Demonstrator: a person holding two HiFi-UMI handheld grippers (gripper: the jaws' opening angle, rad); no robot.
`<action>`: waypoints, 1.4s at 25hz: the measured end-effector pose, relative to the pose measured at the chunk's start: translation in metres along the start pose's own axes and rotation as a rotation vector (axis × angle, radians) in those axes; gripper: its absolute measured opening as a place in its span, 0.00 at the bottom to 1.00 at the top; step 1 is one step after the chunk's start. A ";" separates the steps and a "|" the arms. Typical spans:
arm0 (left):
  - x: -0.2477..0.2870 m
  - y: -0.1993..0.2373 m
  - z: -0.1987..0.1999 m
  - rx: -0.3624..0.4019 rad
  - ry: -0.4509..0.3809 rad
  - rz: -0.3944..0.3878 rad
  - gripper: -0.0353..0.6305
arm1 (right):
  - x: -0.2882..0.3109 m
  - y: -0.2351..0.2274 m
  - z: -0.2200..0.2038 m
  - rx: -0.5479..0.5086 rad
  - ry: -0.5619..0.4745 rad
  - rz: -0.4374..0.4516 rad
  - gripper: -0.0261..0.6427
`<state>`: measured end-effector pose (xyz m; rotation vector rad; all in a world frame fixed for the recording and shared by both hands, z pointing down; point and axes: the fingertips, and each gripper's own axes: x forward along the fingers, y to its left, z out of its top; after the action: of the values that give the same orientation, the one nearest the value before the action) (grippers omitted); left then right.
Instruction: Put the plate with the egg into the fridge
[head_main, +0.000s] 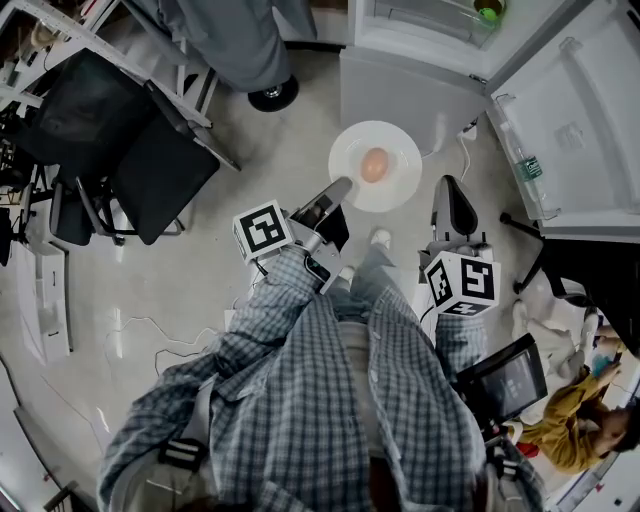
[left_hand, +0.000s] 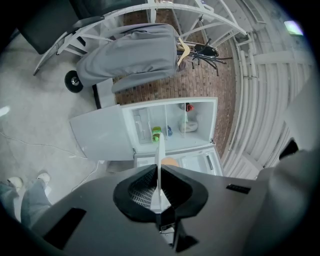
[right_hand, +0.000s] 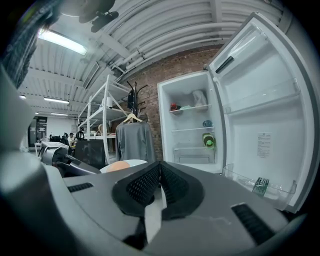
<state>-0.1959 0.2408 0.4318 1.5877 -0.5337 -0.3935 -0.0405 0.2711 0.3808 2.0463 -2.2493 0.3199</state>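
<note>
A white plate (head_main: 392, 185) carries a brown egg (head_main: 374, 164) and hangs above the floor in front of the open fridge (head_main: 410, 45). My left gripper (head_main: 338, 190) is shut on the plate's near-left rim. In the left gripper view the plate (left_hand: 160, 150) stands edge-on between the jaws, with the egg (left_hand: 170, 161) just behind and the fridge (left_hand: 172, 125) beyond. My right gripper (head_main: 452, 192) is shut on nothing, a little right of the plate and apart from it. The right gripper view shows the plate (right_hand: 131, 163) and egg (right_hand: 118, 166) at its left and the fridge shelves (right_hand: 192, 130) ahead.
The fridge door (head_main: 570, 120) swings out to the right with a bottle (head_main: 528, 165) in its rack. A green item (head_main: 488, 12) sits inside. Black chairs (head_main: 130, 150) and a rack with a grey garment (head_main: 250, 40) stand left. Cables lie on the floor (head_main: 140, 330).
</note>
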 end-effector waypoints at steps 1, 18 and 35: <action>0.004 0.001 0.002 0.001 -0.004 0.004 0.08 | 0.004 -0.004 0.001 -0.001 -0.001 0.003 0.05; 0.087 -0.002 0.019 -0.011 -0.046 0.004 0.08 | 0.063 -0.076 0.020 -0.006 0.005 0.026 0.05; 0.155 -0.013 0.027 -0.008 -0.079 -0.003 0.08 | 0.106 -0.136 0.037 0.001 -0.013 0.056 0.05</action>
<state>-0.0804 0.1327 0.4266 1.5708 -0.5891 -0.4614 0.0865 0.1485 0.3790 1.9942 -2.3178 0.3130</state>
